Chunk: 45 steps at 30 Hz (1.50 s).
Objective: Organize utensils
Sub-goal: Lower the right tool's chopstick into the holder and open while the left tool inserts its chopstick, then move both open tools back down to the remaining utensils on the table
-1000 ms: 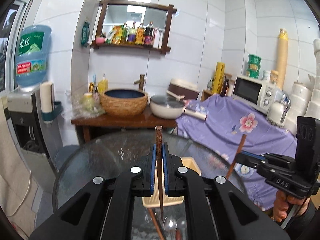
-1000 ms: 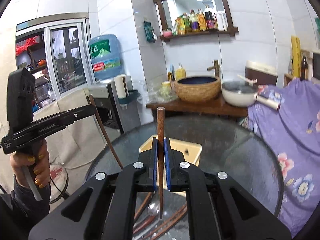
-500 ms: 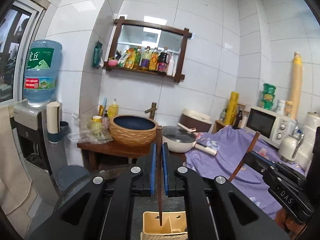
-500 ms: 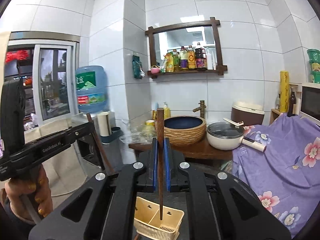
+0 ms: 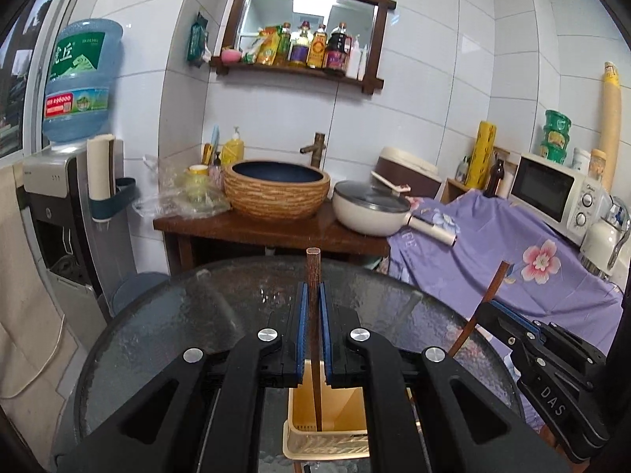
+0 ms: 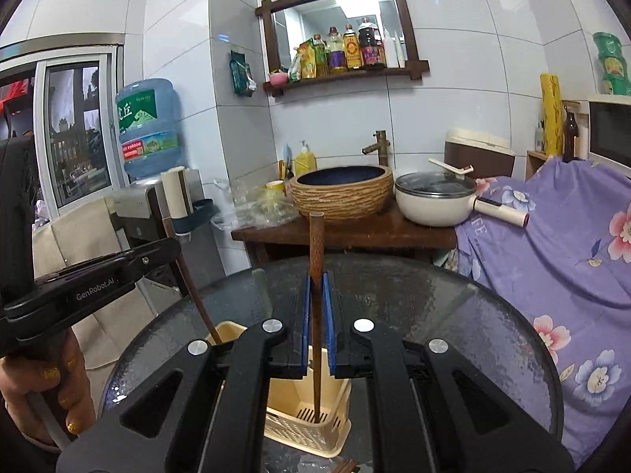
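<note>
Both grippers are showing matte black bodies, blue finger pads and round silver screws. The left gripper [image 6: 167, 254] is bearing white "GenRobot.AI" lettering; the hand [image 6: 43, 402] gripping it is wearing glittery gold nail polish.

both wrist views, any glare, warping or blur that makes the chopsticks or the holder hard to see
Left wrist view: fisheye bends the wall tiles and darkens the corners; the glass table carries a soft sheen; the chopstick and beige holder stay sharp. Right wrist view: same bending; a ceiling light glares in the mirror; its chopstick is crisp.
</note>
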Available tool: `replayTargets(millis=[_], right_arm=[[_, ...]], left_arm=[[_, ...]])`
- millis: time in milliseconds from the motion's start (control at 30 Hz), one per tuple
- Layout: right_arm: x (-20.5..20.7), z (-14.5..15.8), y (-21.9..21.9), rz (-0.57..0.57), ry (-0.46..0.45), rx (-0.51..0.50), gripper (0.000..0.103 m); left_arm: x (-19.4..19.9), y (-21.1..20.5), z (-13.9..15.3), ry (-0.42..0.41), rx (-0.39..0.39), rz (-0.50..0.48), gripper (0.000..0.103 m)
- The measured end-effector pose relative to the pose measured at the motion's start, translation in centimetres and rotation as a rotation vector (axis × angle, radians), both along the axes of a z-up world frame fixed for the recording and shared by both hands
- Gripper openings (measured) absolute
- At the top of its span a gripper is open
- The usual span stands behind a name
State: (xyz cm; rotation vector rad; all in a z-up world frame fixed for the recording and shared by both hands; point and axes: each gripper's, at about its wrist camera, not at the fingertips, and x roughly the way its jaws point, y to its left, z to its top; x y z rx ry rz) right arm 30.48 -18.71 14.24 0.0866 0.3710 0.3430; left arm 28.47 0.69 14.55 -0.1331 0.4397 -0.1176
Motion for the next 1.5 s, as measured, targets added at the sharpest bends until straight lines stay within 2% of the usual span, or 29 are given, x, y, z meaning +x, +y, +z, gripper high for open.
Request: replayTargets(millis=[367,400,433,467,500,533,700,867,1033,1200,1233,1300,1500], right_arm=[[0.1,-0.7,0.0,-0.011,-0.007,0.002,0.007],[0.1,-0.7,0.0,-0.012,-0.005,0.002,0.009],[0.1,-0.8,0.0,-0.016,0.0,-0.001,0.019],[0.1,-0.9,0.0,-0.014,0.006,-0.002,0.029],[0.1,-1.0,-0.1,-0.009,0.009,0.002,0.051],[-0.2,-1.0,-0.2,-0.018,-0.005,0.007,0.058],[-1.6,-1.3,-0.6,-0.044,-0.014,-0.001,0.057],[-4.3,-2.6,-1.7,-0.077,0.037,0.018,0.058],[-7.1,-6.2,-2.3,-0.089,0.15,-0.009,0.058],[-8.1,-11.1,-1.9,-0.094,0.287,-0.093,0.058],[-8.1,-12.2,-1.9,-0.096,0.321,-0.097,0.058],[-8.2,-14.1,-1.8,-0.095,0.379,-0.108,0.058],[-7.7,-17.7,-1.4,-0.092,0.505,-0.121,0.054]], left_arm=[[1.5,0.4,-2.8,0.076,-0.004,0.0,0.008],[1.5,0.4,-2.9,0.077,-0.003,0.002,0.014],[1.5,0.4,-2.9,0.078,-0.002,0.002,0.022],[1.5,0.4,-3.0,0.079,-0.001,0.001,0.04],[1.3,0.5,-2.9,0.074,-0.004,0.0,0.057],[1.1,0.6,-2.8,0.064,-0.01,0.0,0.061],[-1.0,0.7,-2.0,0.008,-0.004,-0.006,0.081],[-5.3,1.1,-2.7,-0.039,0.039,0.015,0.092],[-8.6,2.1,-5.6,0.006,0.027,-0.004,0.093],[-8.8,1.9,-11.2,0.186,0.123,-0.033,0.091],[-8.7,2.0,-12.1,0.212,0.128,-0.029,0.088],[-8.3,2.6,-14.0,0.279,0.112,-0.025,0.073],[-7.0,3.0,-17.7,0.416,0.103,-0.054,0.048]])
